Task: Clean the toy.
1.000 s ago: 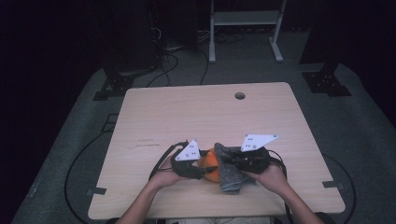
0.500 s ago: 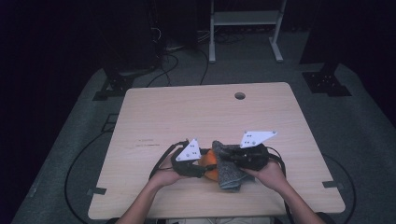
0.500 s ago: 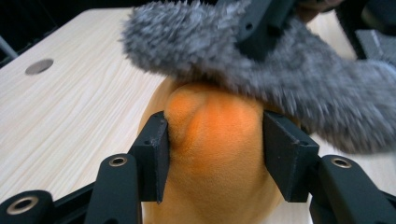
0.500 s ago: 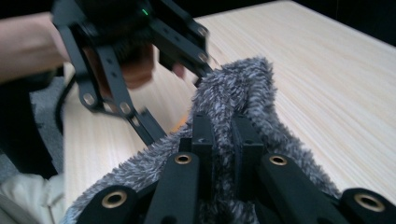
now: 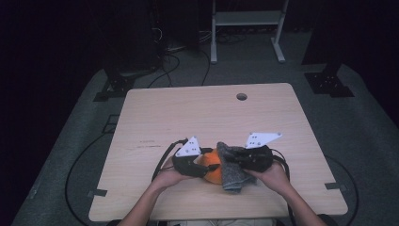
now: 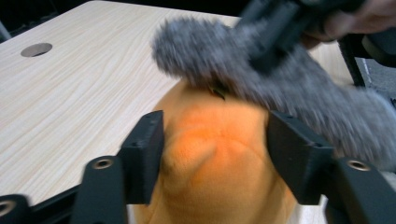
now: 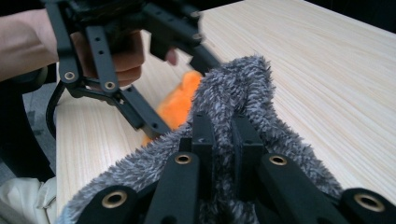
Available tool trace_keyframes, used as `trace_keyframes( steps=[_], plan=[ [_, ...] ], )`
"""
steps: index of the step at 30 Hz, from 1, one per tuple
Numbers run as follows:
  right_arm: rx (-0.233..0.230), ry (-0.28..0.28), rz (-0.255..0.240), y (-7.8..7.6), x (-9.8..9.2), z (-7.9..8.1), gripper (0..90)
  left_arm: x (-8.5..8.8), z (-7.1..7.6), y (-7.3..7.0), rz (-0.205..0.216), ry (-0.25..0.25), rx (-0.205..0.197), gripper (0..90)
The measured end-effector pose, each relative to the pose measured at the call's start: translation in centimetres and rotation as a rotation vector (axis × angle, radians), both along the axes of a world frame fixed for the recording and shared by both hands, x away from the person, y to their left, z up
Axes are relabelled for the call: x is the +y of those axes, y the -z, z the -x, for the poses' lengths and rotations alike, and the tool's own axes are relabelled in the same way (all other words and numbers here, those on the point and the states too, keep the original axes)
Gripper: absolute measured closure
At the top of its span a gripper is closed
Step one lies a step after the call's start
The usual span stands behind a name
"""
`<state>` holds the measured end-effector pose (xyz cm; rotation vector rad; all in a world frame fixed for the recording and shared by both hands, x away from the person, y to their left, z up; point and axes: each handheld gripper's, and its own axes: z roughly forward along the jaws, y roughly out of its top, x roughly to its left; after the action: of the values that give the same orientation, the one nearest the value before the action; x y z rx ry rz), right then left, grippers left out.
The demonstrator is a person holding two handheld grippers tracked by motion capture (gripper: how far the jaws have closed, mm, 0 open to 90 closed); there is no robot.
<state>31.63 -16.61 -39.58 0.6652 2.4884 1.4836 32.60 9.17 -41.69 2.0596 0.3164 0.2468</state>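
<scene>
High view: at the counter's (image 5: 155,117) six o'clock edge, the left gripper (image 5: 207,165) meets an orange plush cloth (image 5: 214,173), with a grey fuzzy cloth (image 5: 233,167) at its three o'clock, under the right gripper (image 5: 235,157).

Left gripper view: its fingers (image 6: 144,149) have just been opening and stand spread beside the orange cloth, which bulges between them.

Right gripper view: its fingers (image 7: 203,135) are pressed together, pinching a fold of the grey cloth.

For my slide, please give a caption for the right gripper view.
Right gripper pinches grey fuzzy cloth above wooden table, orange cloth behind.
</scene>
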Motion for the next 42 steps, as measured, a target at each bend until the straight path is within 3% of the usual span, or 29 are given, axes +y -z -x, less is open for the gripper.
trace_keyframes(
  steps=[3,8,11,13,14,16,17,20,24,27,29,32,36,37,39,42],
  plan=[
    [0.02,0.054,-0.009,0.2,-1.5,-0.7,81.5,0.4,0.0,0.1,-0.008,0.012,-0.005,42.2],
    [0.033,0.065,-0.011,0.8,-1.9,-0.8,81.5,0.8,-0.1,0.3,-0.058,-0.014,-0.045,43.0],
    [0.013,0.052,-0.009,0.5,-1.1,-0.3,81.4,1.1,-0.4,0.0,-0.051,-0.037,-0.006,35.0],
    [0.011,0.041,-0.019,0.4,-0.6,-0.2,81.4,0.9,-0.4,-0.5,-0.016,-0.02,0.05,25.2],
    [0.011,0.033,-0.026,0.4,-0.4,-0.2,81.4,0.6,-0.2,-0.7,-0.013,-0.007,0.047,24.9],
    [0.014,0.016,-0.035,0.5,-0.1,-0.1,81.4,0.1,0.2,-0.6,-0.058,0.015,0.002,31.0],
    [0.007,0.014,-0.024,0.5,0.0,0.0,81.4,0.2,0.1,-0.5,-0.061,0.02,0.0,34.1],
    [0.024,0.017,-0.031,0.9,-0.7,-0.1,81.5,0.8,0.0,0.0,-0.043,0.034,0.011,39.4],
    [0.068,0.067,-0.027,2.4,-2.9,-0.4,81.4,1.3,0.1,0.2,-0.041,0.06,0.016,40.2],
    [0.095,0.098,0.0,3.0,-4.2,-0.2,81.3,1.4,0.1,0.3,-0.042,0.069,0.016,40.4],
    [0.094,0.096,-0.028,2.7,-4.6,-0.1,81.3,1.4,0.0,0.4,-0.036,0.068,0.024,40.4],
    [0.085,0.068,-0.093,1.9,-4.4,0.0,81.3,1.4,-0.1,0.4,-0.035,0.072,0.026,40.5],
    [0.078,0.04,-0.067,1.8,-3.2,-0.1,81.3,1.8,-0.1,0.4,-0.033,0.076,0.035,40.5],
    [0.085,0.035,-0.056,2.2,-3.0,-0.2,81.3,1.9,-0.1,0.4,-0.034,0.078,0.037,40.4],
    [0.116,0.035,-0.079,2.9,-3.3,-0.3,81.3,1.9,-0.1,0.5,-0.034,0.082,0.037,40.3],
    [0.136,0.054,-0.053,3.7,-3.7,-0.2,81.3,1.8,-0.1,0.5,-0.033,0.086,0.037,40.0]
  ],
)
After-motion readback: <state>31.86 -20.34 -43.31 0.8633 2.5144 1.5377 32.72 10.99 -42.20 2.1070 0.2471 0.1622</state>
